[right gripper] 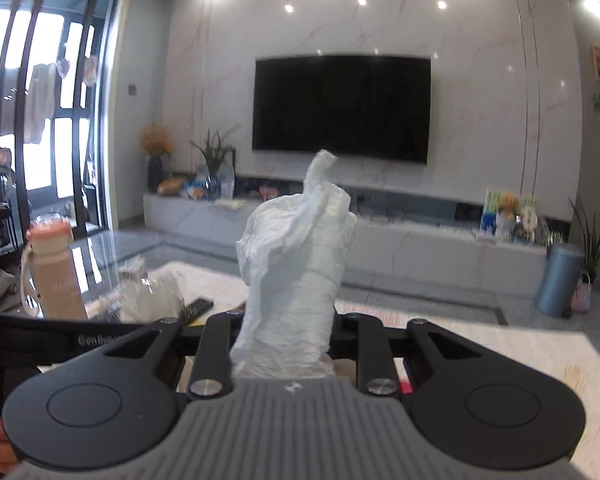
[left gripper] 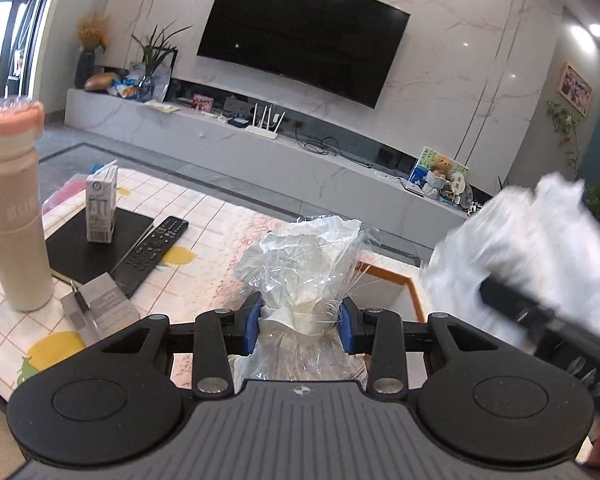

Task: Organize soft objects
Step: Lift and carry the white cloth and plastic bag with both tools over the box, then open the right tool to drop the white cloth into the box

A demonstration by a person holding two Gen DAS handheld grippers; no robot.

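Both tools are clamped: left tool (left gripper: 302,330) on clear bag (left gripper: 304,264), right tool (right gripper: 288,340) on white wad (right gripper: 296,264).

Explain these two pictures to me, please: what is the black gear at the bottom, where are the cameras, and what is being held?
There is no robot: a person holds two handheld grippers, each with a fisheye camera looking forward along its fingers. The black and grey gear is the gripper's own body. In the left camera's picture, the left gripper is shut on a clear plastic bag with white soft material inside. In the right camera's picture, the right gripper is shut on a crumpled white soft item. Below is a table with a patterned cloth bearing a pink bottle, a milk carton, a remote control and a black mat. A television hangs behind.
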